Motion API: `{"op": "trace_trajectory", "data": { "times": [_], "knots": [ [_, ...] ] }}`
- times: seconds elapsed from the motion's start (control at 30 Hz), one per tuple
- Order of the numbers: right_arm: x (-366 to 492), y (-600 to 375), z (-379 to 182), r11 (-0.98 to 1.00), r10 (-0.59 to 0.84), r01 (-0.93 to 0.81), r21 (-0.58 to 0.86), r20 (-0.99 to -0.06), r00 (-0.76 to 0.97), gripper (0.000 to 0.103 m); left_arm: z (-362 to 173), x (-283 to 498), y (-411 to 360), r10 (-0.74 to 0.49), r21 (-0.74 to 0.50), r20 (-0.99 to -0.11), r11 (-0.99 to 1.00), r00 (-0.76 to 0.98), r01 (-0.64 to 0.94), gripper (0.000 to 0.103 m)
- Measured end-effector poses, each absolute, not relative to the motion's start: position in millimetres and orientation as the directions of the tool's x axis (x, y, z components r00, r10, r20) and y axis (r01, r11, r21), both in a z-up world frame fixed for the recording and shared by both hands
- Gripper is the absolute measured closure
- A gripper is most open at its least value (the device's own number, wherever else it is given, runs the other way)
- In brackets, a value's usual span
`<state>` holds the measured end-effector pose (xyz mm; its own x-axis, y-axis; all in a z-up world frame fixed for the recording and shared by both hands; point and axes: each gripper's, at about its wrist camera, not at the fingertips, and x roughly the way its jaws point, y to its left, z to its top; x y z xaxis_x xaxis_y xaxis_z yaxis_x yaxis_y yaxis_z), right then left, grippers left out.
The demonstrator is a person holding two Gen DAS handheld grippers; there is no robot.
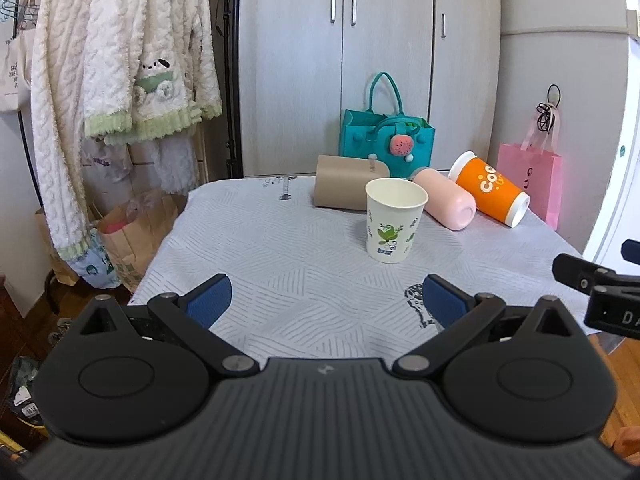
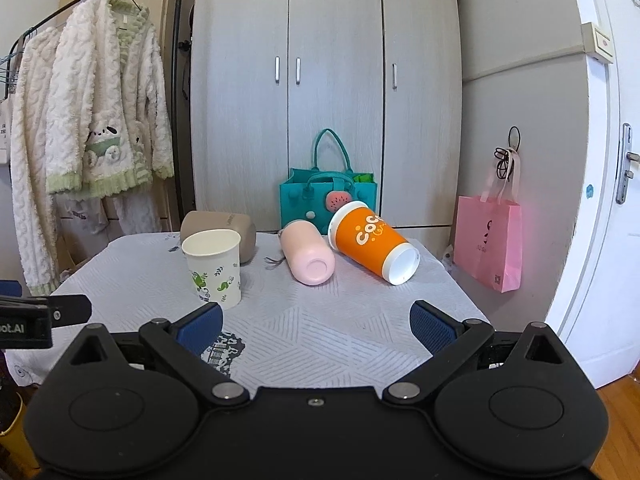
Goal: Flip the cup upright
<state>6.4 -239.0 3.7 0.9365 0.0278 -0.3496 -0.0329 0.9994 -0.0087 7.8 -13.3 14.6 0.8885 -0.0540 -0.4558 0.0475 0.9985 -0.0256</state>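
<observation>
A white paper cup with green leaf prints (image 1: 394,220) stands upright, mouth up, on the table; it also shows in the right wrist view (image 2: 214,268). Behind it lie on their sides a tan cup (image 1: 348,188) (image 2: 224,228), a pink cup (image 1: 446,198) (image 2: 306,256) and an orange cup with white lettering (image 1: 488,188) (image 2: 372,244). My left gripper (image 1: 326,300) is open and empty, well short of the paper cup. My right gripper (image 2: 316,328) is open and empty, in front of the pink cup.
The table (image 1: 280,248) has a pale patterned cloth. A teal felt bag (image 1: 386,136) stands at its back edge, a pink gift bag (image 2: 488,240) hangs at the right. Fleece clothes (image 1: 108,60) hang at the left, with paper bags (image 1: 132,232) below. Grey wardrobe doors (image 2: 332,80) stand behind.
</observation>
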Motion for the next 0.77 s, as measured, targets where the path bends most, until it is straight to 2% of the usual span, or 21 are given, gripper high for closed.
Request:
{"op": "trace_trajectory", "data": {
  "times": [0.77],
  "knots": [
    [3.1, -239.0, 4.7, 1.0, 0.003, -0.008, -0.015, -0.342, 0.94, 0.002, 12.8, 8.6, -10.9, -0.035, -0.015, -0.452, 0.999, 0.891, 0.031, 0.0]
  ]
}}
